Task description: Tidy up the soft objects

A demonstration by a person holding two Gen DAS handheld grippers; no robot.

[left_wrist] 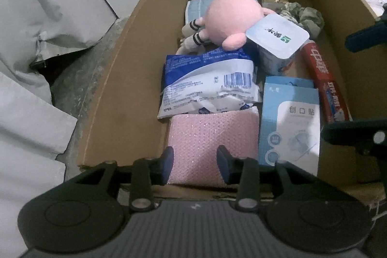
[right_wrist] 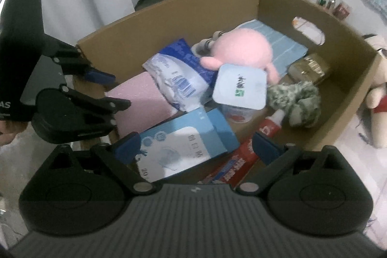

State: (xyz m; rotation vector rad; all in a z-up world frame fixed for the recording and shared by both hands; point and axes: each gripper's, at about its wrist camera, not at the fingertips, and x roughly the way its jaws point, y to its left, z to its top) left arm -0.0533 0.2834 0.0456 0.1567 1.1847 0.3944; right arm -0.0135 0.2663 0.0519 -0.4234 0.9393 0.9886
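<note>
The cardboard box (left_wrist: 135, 79) already held most of the soft things: a pink sponge (left_wrist: 212, 137) against its near wall, a blue-and-white tissue pack (left_wrist: 208, 84) overlapping the sponge's far edge, a pink plush toy (left_wrist: 232, 21) lying on a folded blue cloth (left_wrist: 196, 7), and a mottled green scrunchie (right_wrist: 297, 100) toward the far end; a bandage box (left_wrist: 290, 122), toothpaste tube (left_wrist: 324, 79) and yogurt cup (left_wrist: 278, 36) crowded the remaining floor; at least one plush (right_wrist: 379, 93) lay outside, so sorting seemed unfinished; the left gripper (left_wrist: 195, 162) hung over the sponge, jaws partly apart with the pads straddling but not pressing it; the right gripper (right_wrist: 196, 149) stood wide and empty above the bandage box; free room lay mainly along the left wall, with tall walls hemming any sideways sweep.
</note>
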